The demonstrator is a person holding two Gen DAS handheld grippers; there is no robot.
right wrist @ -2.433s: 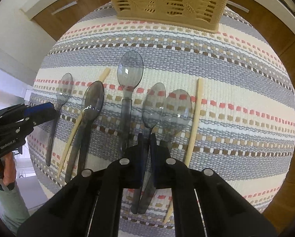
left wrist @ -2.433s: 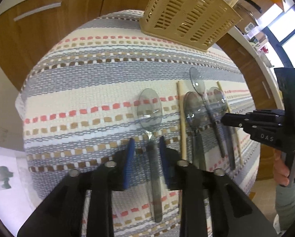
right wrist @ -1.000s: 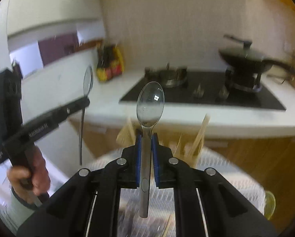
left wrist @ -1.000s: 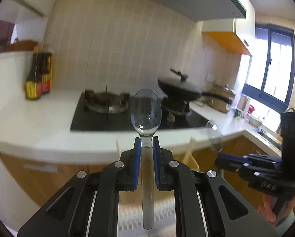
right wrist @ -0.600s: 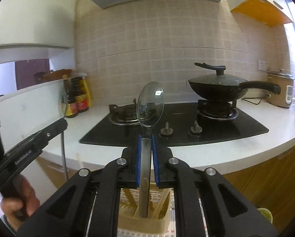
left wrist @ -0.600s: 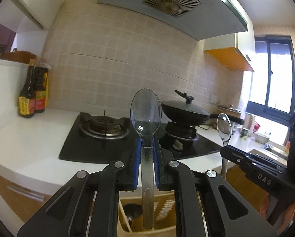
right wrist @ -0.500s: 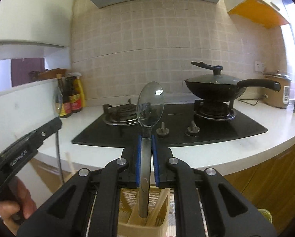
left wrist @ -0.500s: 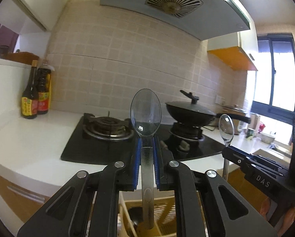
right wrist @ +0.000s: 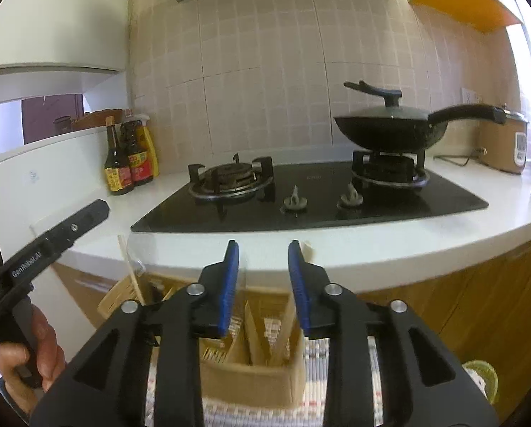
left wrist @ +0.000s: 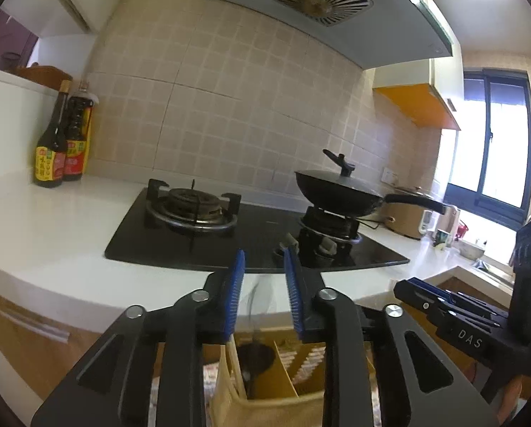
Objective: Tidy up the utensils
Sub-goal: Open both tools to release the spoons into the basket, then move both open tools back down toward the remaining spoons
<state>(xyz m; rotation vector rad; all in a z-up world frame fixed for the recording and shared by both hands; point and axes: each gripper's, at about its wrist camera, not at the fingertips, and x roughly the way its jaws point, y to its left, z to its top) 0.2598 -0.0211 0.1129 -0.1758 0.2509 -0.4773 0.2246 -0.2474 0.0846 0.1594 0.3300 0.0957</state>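
The white counter point(left wrist: 44, 227) fills the middle of the frame, the tan utensil basket point(right wrist: 251, 373) sits at the bottom under both tools, and the left hand-held gripper point(left wrist: 263, 291) and right hand-held gripper point(right wrist: 263, 281) have just been opening, nothing between their blue pads.

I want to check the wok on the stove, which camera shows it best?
The right wrist view: the lidded wok sits large and unblocked on the right burner, handle and lid knob both clear. In the left wrist view the wok is smaller and farther off, though still whole above the left gripper.
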